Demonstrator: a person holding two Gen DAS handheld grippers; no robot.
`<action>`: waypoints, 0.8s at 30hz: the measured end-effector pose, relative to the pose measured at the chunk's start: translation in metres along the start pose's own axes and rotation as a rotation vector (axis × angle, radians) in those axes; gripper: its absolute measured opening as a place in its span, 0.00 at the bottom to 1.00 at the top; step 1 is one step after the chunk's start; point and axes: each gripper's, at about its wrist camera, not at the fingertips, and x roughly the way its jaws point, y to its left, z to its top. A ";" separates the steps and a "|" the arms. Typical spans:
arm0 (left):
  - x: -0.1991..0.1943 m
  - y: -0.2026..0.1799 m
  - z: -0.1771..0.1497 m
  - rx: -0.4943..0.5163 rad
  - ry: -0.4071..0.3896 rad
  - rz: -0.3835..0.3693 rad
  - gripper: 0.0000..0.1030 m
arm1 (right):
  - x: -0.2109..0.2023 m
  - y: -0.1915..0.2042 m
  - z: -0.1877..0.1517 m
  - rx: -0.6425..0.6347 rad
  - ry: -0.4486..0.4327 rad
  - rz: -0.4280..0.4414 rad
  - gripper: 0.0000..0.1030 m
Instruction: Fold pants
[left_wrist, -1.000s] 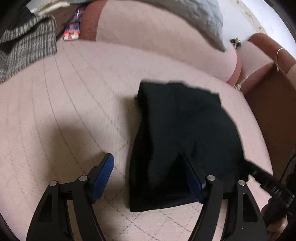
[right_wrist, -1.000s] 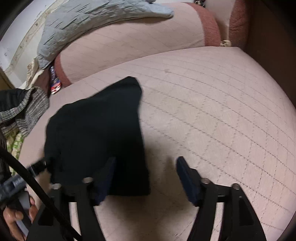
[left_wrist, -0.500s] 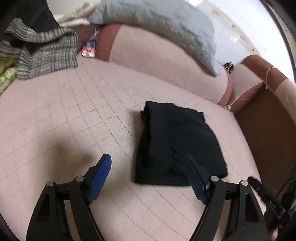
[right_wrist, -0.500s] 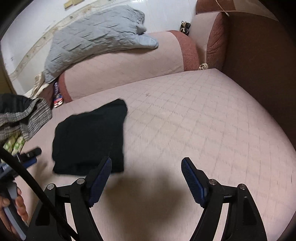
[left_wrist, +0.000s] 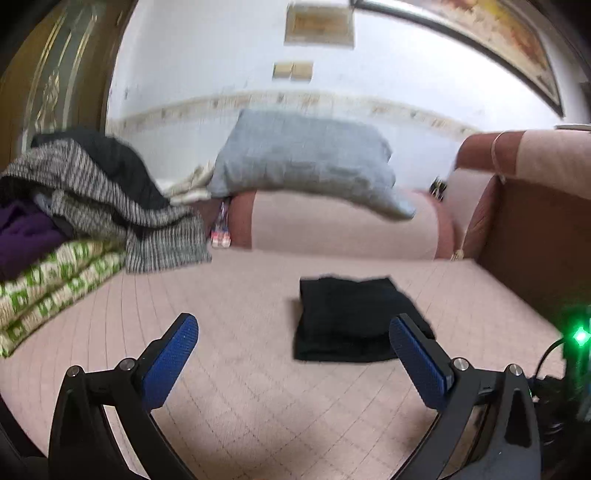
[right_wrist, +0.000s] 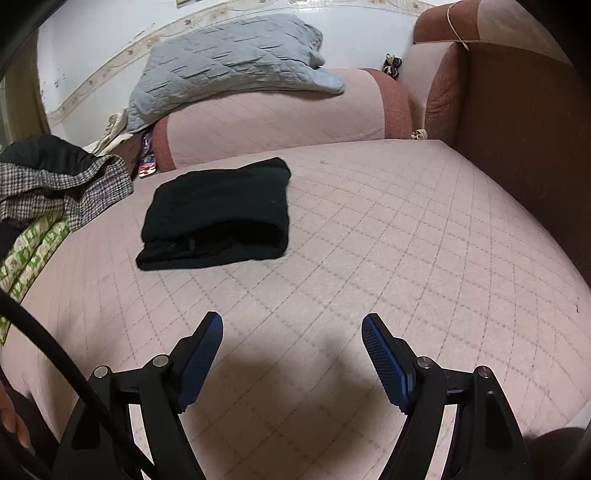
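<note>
Lying folded on the pink quilted sofa, black pants sit ahead of both spread, empty tongs, left and right; clothes pile left, grey cushion behind.

A home: quilted sofa, heaped clothes, framed wall painting

We see the left gripper with jaws spread wide, blue pads empty, above the pink quilted sofa seat. Black pants lie folded in a compact stack on the seat, ahead of the right-hand pad, apart from it. Grey quilted blanket drapes over the backrest. Pile of clothes sits at far left. Frame is motion-blurred.
</note>
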 end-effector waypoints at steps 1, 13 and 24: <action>-0.003 -0.001 0.000 0.004 -0.022 -0.028 1.00 | 0.000 0.002 -0.002 -0.002 0.006 0.005 0.80; 0.035 -0.008 -0.012 0.005 0.212 -0.033 1.00 | 0.007 0.025 -0.019 -0.079 0.033 0.012 0.79; 0.063 -0.005 -0.038 -0.029 0.380 -0.003 1.00 | 0.015 0.037 -0.024 -0.128 0.041 0.026 0.80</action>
